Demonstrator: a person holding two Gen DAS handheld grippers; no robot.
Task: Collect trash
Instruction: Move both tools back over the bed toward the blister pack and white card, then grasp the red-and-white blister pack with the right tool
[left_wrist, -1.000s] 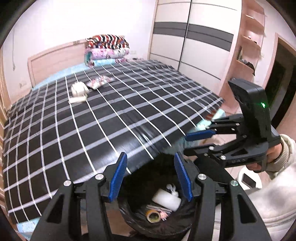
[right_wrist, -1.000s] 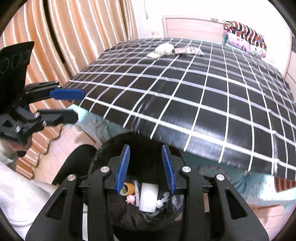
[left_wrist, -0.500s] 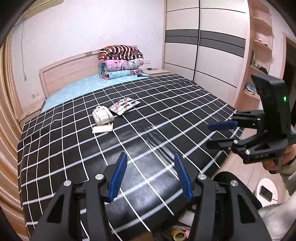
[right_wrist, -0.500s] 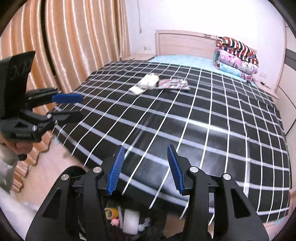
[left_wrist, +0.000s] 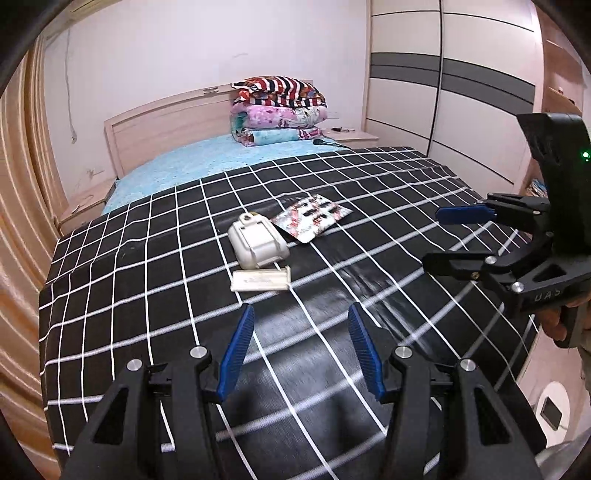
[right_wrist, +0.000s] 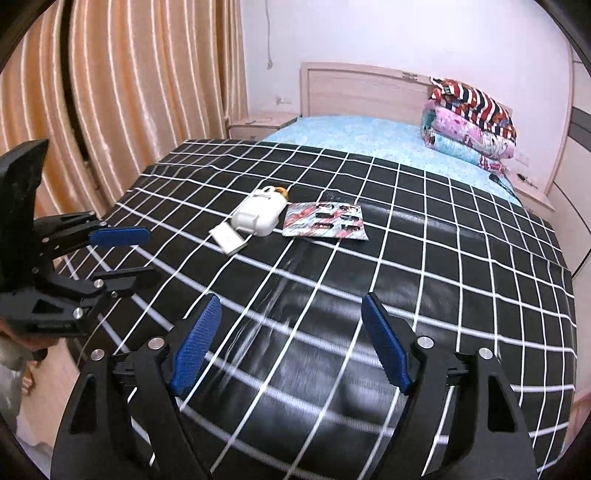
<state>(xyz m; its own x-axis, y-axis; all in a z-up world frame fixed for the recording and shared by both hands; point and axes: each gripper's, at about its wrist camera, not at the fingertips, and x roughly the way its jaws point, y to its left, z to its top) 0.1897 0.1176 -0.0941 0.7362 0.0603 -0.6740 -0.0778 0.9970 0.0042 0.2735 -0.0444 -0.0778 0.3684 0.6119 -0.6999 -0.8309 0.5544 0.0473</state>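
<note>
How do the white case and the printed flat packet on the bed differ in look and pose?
The white case is bulky, rounded and plain white; the printed packet is thin, flat and has a red, black and pale pattern. The white case stands up well above the checked cover; the printed packet lies flush on it. The white case lies next to a small white flat box; the printed packet lies on the case's other side. Both rest on the bed, and no gripper holds either.

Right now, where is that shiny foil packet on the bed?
The foil packet lies flat on the black checked bedspread near mid-bed, just right of the white case in both views, well ahead of both grippers.
</note>
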